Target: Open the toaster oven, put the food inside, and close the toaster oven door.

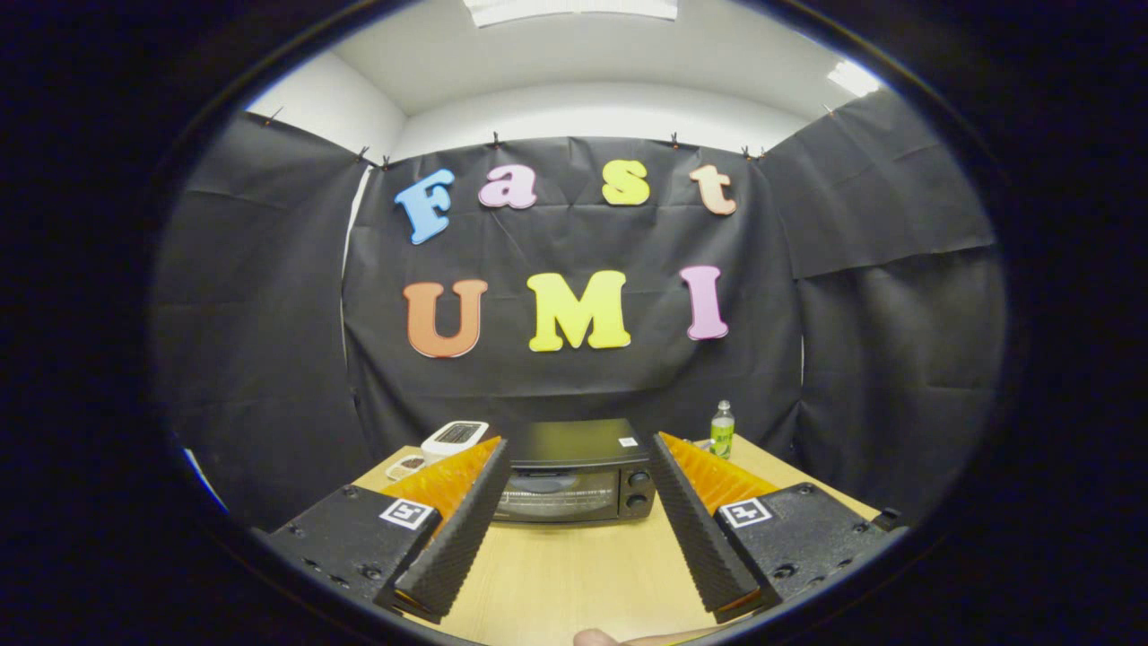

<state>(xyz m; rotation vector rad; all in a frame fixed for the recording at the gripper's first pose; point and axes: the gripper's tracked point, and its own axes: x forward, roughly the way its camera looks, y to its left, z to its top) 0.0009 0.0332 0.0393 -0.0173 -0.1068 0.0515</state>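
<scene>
A black toaster oven stands at the back of the wooden table, its glass door closed and two knobs on its right side. My gripper is open, held above the table some way short of the oven. The oven shows in the gap between the two fingers, with nothing held. A small plate with something dark on it lies left of the oven, partly hidden by the left finger; I cannot tell what the food is.
A white pop-up toaster stands left of the oven at the back. A green-labelled bottle stands to the oven's right near the cloth wall. A fingertip shows at the table's near edge.
</scene>
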